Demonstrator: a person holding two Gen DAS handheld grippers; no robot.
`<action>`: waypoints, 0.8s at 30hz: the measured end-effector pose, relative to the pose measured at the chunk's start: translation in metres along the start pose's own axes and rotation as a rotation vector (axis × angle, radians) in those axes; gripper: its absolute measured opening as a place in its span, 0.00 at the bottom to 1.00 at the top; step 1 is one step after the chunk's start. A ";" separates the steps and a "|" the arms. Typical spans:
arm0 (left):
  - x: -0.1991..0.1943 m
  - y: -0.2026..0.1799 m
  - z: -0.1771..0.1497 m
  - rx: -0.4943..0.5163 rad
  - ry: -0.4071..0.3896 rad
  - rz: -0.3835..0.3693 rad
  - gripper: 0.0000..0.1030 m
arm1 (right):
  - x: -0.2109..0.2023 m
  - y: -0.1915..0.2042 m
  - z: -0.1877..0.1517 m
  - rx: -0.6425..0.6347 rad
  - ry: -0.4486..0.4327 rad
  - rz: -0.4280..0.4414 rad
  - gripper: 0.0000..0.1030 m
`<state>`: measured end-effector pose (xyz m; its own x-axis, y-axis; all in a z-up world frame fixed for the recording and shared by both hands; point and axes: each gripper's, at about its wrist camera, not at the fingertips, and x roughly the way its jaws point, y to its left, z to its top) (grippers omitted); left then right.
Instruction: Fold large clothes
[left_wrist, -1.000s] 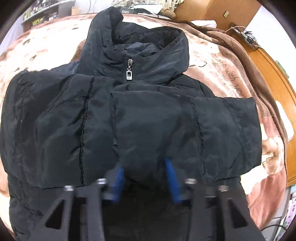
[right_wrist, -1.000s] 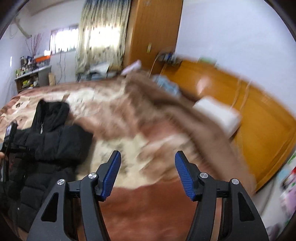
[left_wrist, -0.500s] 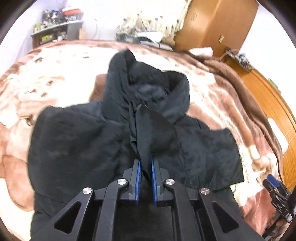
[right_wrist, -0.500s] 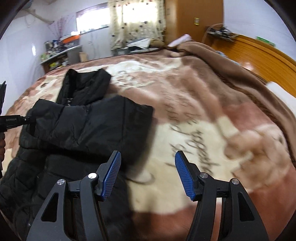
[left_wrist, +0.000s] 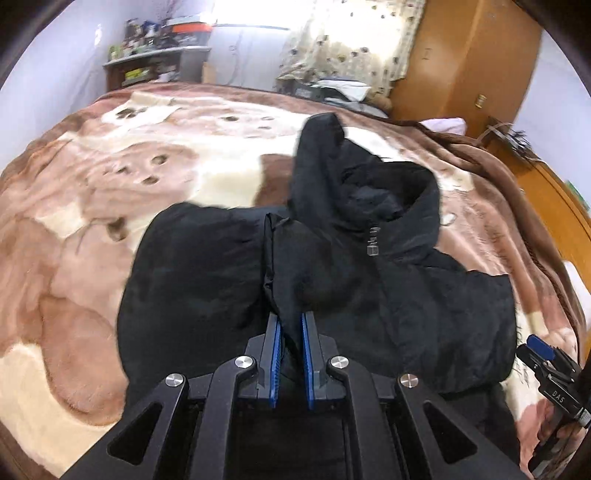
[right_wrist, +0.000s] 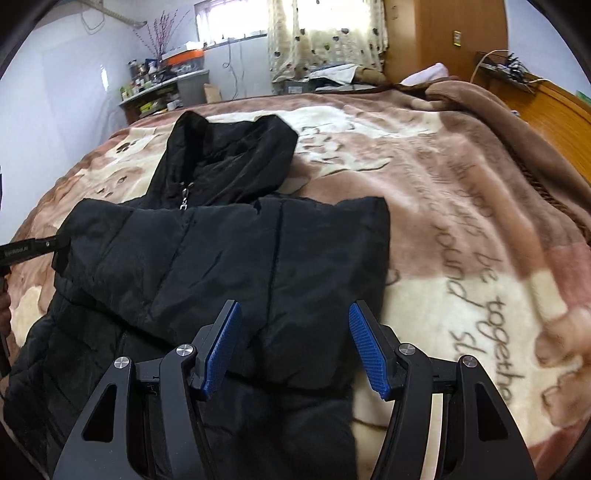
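A black hooded puffer jacket (left_wrist: 388, 280) lies on the bed, hood toward the far side, both sleeves folded across the chest. My left gripper (left_wrist: 291, 325) is shut on a pinched fold of the jacket's sleeve and holds it raised. In the right wrist view the jacket (right_wrist: 207, 266) fills the left half, with its zip pull (right_wrist: 183, 202) below the hood. My right gripper (right_wrist: 293, 332) is open and empty, just over the jacket's right edge. The right gripper also shows at the left wrist view's right edge (left_wrist: 546, 362).
A brown and cream blanket (right_wrist: 461, 229) with lettering covers the bed. A wooden headboard (right_wrist: 561, 107) runs along the right. A cluttered shelf (right_wrist: 162, 85) and a curtained window (right_wrist: 325, 33) stand beyond the bed's far end.
My left gripper closed on the sleeve fabric and drew back, lifting it. My right gripper swung left from the bare blanket to over the jacket's right side, still open.
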<state>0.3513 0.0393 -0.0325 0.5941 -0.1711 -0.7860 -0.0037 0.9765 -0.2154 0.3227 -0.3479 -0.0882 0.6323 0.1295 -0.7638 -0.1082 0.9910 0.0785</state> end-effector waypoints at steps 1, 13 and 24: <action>0.004 0.005 -0.001 -0.010 0.010 0.011 0.10 | 0.005 0.004 0.001 -0.008 0.004 0.011 0.59; 0.053 0.010 -0.014 0.067 0.099 0.092 0.13 | 0.052 0.005 -0.001 0.000 0.091 0.013 0.59; 0.072 0.016 -0.018 0.041 0.132 0.080 0.14 | 0.074 0.002 -0.007 -0.002 0.144 -0.005 0.63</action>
<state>0.3794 0.0402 -0.1024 0.4820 -0.1059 -0.8698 -0.0117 0.9918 -0.1273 0.3639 -0.3362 -0.1494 0.5166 0.1181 -0.8480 -0.1068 0.9916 0.0730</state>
